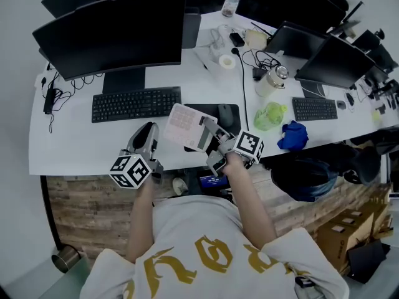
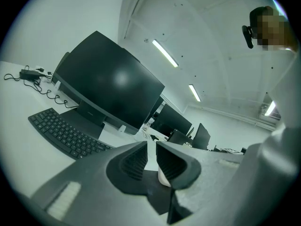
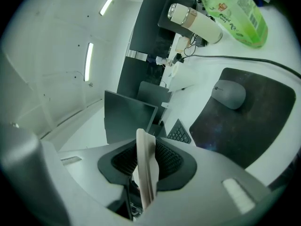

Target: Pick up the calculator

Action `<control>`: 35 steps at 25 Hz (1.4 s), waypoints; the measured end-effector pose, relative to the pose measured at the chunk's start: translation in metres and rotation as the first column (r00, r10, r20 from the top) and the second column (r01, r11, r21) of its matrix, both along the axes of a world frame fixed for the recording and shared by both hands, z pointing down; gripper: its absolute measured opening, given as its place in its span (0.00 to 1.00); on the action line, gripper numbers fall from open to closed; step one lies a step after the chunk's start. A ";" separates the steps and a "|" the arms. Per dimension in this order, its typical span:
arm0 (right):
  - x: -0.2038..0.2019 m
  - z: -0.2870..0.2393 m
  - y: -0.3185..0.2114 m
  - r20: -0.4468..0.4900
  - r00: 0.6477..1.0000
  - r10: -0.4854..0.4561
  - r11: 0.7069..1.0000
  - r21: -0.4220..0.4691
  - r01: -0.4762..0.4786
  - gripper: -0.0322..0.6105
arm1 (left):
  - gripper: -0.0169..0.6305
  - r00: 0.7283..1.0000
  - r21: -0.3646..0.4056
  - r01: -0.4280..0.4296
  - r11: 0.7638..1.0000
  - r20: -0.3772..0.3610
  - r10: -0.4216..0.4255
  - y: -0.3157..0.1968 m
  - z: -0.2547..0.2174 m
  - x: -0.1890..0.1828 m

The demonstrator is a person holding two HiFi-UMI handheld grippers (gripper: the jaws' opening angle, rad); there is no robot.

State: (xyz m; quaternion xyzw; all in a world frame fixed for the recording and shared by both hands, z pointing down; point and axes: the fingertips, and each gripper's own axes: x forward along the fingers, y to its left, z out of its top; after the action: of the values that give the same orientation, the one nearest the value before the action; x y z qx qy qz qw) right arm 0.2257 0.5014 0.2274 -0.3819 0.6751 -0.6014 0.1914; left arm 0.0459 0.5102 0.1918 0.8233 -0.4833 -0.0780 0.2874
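The calculator [image 1: 189, 126], pale pink-white with rows of keys, is held tilted above the front of the white desk [image 1: 68, 143]. My right gripper [image 1: 211, 132] is shut on its right edge. In the right gripper view the calculator [image 3: 145, 147] shows edge-on as a thin pale slab clamped between the ribbed pads of the right gripper [image 3: 146, 166]. My left gripper [image 1: 146, 133] hovers at the desk's front edge, left of the calculator and apart from it. In its own view the left gripper [image 2: 151, 157] has its jaws nearly together with nothing between them.
A black keyboard [image 1: 136, 103] and a large monitor [image 1: 115, 33] stand behind the grippers. A grey mouse [image 3: 228, 93] lies on a dark mouse pad [image 3: 249, 121]. To the right are a green bottle [image 1: 270, 116], a blue cloth [image 1: 293, 136] and a white flask [image 1: 273, 80].
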 end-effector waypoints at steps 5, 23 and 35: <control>0.002 -0.003 0.002 0.007 1.000 0.008 1.000 0.003 -0.008 0.22 | 0.09 1.000 0.001 -0.001 1.000 0.004 0.001 0.002 -0.002 0.001; 0.007 -0.005 0.005 -0.003 1.000 0.013 1.000 0.003 -0.013 0.22 | 0.09 1.000 -0.004 -0.016 1.000 0.015 0.016 0.006 -0.001 0.007; 0.011 0.003 0.006 -0.005 1.000 0.011 1.000 -0.002 -0.011 0.22 | 0.09 1.000 -0.017 -0.014 1.000 0.018 0.015 0.006 0.004 0.009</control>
State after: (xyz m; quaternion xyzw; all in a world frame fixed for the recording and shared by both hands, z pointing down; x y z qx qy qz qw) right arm 0.2367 0.5073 0.2300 -0.3876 0.6729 -0.6000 0.1926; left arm 0.0548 0.5162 0.1958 0.8250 -0.4805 -0.0645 0.2904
